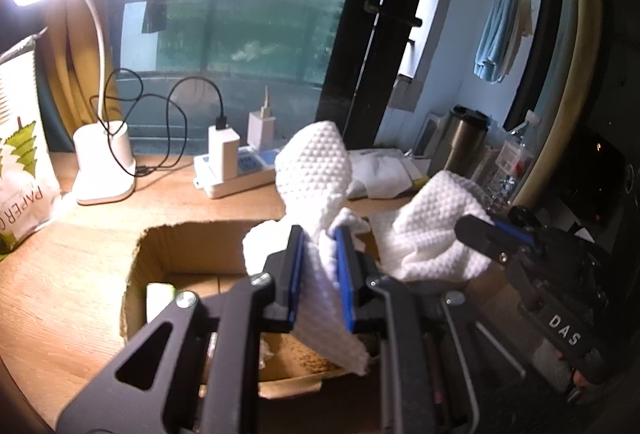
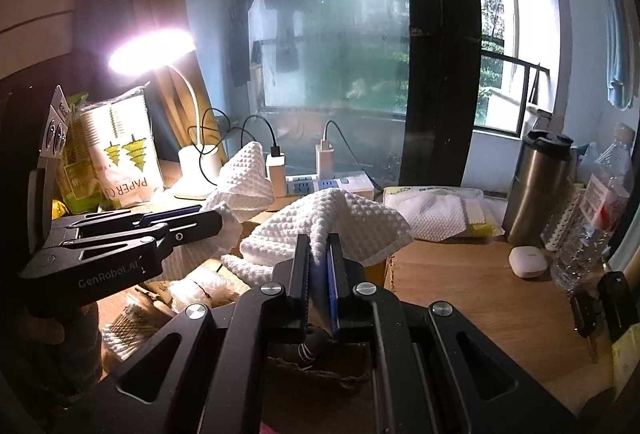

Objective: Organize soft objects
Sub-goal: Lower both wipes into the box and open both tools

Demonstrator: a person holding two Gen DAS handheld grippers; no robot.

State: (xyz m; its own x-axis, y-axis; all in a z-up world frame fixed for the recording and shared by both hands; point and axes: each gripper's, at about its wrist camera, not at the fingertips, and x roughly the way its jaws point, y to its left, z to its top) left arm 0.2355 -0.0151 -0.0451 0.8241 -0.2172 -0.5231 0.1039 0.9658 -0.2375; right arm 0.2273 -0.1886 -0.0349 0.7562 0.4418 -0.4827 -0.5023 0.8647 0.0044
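Currently: white embossed cloth (image 1: 316, 170), one piece, pinched at each end by left gripper (image 1: 318, 266) and right gripper (image 2: 319, 266), held over open cardboard box (image 1: 140, 266) (some soft packets already inside). Outstanding: lowering it in; another cloth (image 2: 434, 214) lies far right.

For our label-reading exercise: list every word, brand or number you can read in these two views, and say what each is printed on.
"PAPER C", cut off: white paper-goods pack beside the lamp.
"GenRobot.AI": side of the left claw.
"DAS": body of the right claw.
Too small or blurred: small print on the pack, the clear bottle's label, the green packet and the wipes pack.
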